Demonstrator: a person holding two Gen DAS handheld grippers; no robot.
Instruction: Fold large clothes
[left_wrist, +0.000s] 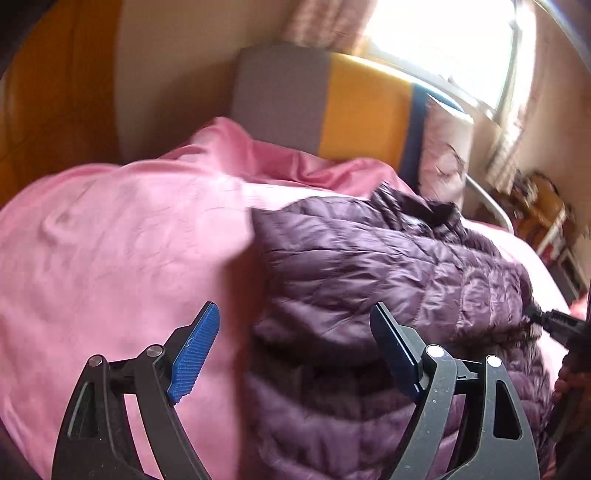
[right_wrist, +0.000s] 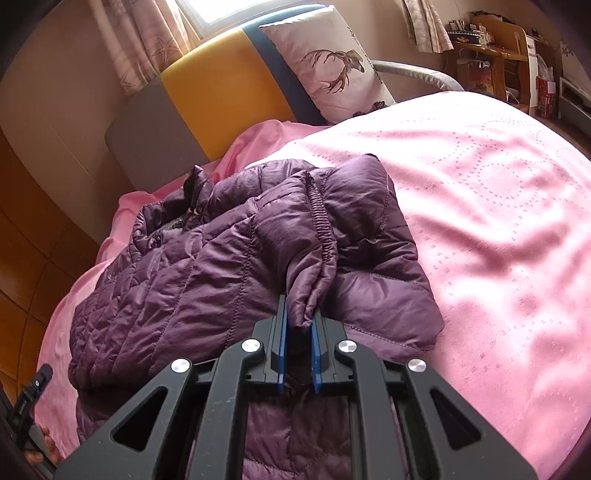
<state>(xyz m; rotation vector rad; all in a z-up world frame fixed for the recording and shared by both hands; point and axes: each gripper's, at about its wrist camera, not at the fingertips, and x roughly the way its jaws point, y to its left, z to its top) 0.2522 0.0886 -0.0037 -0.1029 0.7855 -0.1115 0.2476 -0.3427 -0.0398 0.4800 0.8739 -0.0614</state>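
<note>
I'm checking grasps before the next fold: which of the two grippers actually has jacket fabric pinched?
The right gripper: its blue pads are closed on a bunched fold of the purple puffer jacket. The left gripper is wide open above it, holding nothing.

Both claws: black frames w/ silver screws, ribbed blue pads (left_wrist: 194, 352).

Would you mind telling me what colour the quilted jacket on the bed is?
The jacket is dark purple, clearest in the right wrist view.

Purple quilted jacket (right_wrist: 221, 266) — pink, seemingly dotted bedspread (right_wrist: 498, 221).
</note>
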